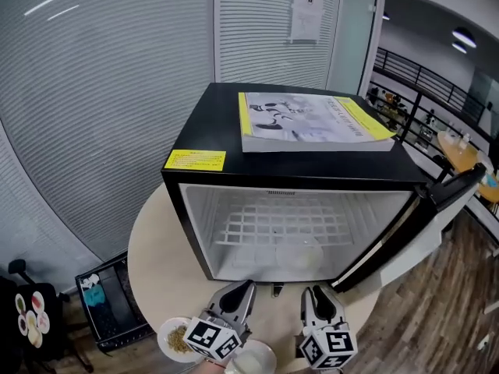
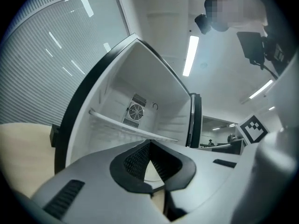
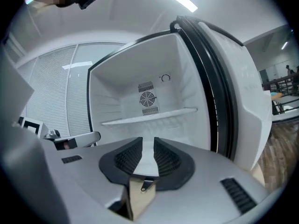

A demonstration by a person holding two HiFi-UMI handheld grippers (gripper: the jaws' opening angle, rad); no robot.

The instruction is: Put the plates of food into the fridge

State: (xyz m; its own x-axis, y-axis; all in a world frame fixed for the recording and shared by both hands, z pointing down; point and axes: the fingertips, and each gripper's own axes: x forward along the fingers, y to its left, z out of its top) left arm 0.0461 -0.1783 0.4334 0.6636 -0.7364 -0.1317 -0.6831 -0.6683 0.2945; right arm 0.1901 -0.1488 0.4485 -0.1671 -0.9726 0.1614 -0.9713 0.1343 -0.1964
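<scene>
Round table (image 1: 152, 240), one open fridge (image 1: 210, 123) — two plates (image 1: 178, 340) (image 1: 253, 358)

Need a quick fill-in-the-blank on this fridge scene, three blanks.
1. The fridge door stands ___.
2. A ___ lies on top of the fridge.
3. The plate of food sits on the table beside the ___ hand-held gripper.
Missing words: open; book; left.

One open black mini fridge (image 1: 201, 123), one yellow-edged book (image 1: 312, 119), one round beige table (image 1: 150, 244), two round white plates (image 1: 176, 340) (image 1: 256, 360), two grey grippers (image 1: 246, 286) (image 1: 315, 291)
</scene>
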